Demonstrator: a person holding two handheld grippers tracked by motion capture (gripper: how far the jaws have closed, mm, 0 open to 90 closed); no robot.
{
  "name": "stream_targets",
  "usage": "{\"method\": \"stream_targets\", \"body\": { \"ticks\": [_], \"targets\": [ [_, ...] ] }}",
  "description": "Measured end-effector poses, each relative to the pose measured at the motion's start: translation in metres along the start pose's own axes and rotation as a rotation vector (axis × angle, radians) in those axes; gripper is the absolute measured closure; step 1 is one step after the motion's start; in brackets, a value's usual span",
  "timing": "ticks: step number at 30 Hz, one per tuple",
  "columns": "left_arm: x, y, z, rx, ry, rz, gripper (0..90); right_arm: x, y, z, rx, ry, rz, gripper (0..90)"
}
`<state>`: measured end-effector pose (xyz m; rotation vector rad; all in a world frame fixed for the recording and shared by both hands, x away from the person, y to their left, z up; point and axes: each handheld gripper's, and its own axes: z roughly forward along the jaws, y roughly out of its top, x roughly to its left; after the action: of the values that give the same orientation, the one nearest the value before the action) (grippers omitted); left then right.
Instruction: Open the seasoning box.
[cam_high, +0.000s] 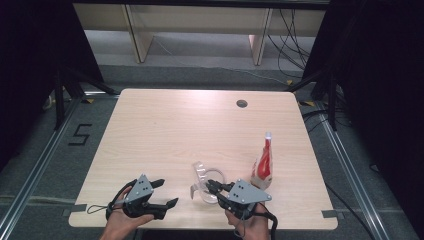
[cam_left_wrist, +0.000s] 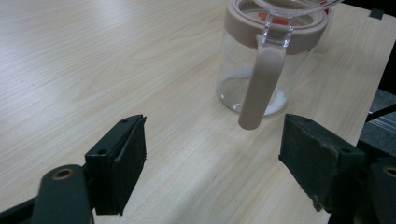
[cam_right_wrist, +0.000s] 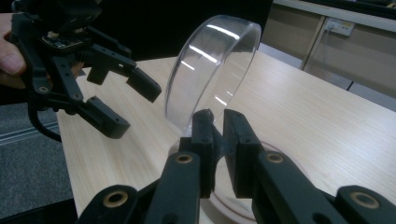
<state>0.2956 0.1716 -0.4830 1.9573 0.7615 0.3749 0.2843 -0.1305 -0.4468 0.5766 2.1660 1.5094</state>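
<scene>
Our clear jug (cam_high: 206, 186) sits near the table's (cam_high: 165, 130) front edge, loads of bare wood behind it. It stands upright, handle (cam_left_wrist: 261, 84) pointing at the left gripper (cam_high: 167, 193), whose jaws gape wide on nothing. The right gripper (cam_high: 210, 185) pinches the flipped-up lid (cam_right_wrist: 210, 70). A red pouch (cam_high: 263, 165) stands just right of it.
</scene>
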Motion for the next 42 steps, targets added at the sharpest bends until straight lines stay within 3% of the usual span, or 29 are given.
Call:
{"method": "stream_targets", "body": {
  "ticks": [5, 13, 19, 27, 31, 32, 38, 40, 42],
  "targets": [
    [0.001, -0.001, 0.0, -0.004, -0.002, -0.018, 22.4, 0.004, 0.001, 0.003, 0.002, 0.021, -0.009, 82.4],
    [0.002, -0.001, 0.0, -0.006, 0.006, -0.03, 22.4, 0.004, -0.001, -0.001, -0.005, 0.012, 0.0, 80.0],
    [0.002, -0.002, 0.0, 0.002, 0.001, -0.022, 22.4, 0.004, -0.007, -0.014, -0.009, 0.028, 0.007, 74.1],
    [0.002, -0.001, -0.001, -0.017, 0.011, -0.033, 22.4, 0.003, -0.022, -0.043, 0.022, 0.028, 0.057, 63.2],
    [0.003, -0.001, 0.0, -0.01, 0.003, -0.005, 22.4, 0.0, -0.028, -0.062, 0.018, -0.019, 0.074, 60.3],
    [0.001, -0.002, 0.001, -0.007, 0.004, -0.037, 22.4, 0.0, -0.03, -0.067, 0.02, -0.025, 0.077, 59.7],
    [0.0, -0.002, 0.003, -0.002, -0.002, -0.028, 22.5, -0.009, -0.043, -0.09, 0.045, -0.085, 0.099, 57.1],
    [0.0, -0.002, 0.003, 0.001, -0.004, -0.034, 22.5, -0.011, -0.048, -0.095, 0.061, -0.142, 0.101, 55.5],
    [0.0, -0.002, 0.004, 0.003, -0.004, -0.033, 22.5, -0.012, -0.052, -0.099, 0.076, -0.157, 0.13, 53.6]
  ]
}}
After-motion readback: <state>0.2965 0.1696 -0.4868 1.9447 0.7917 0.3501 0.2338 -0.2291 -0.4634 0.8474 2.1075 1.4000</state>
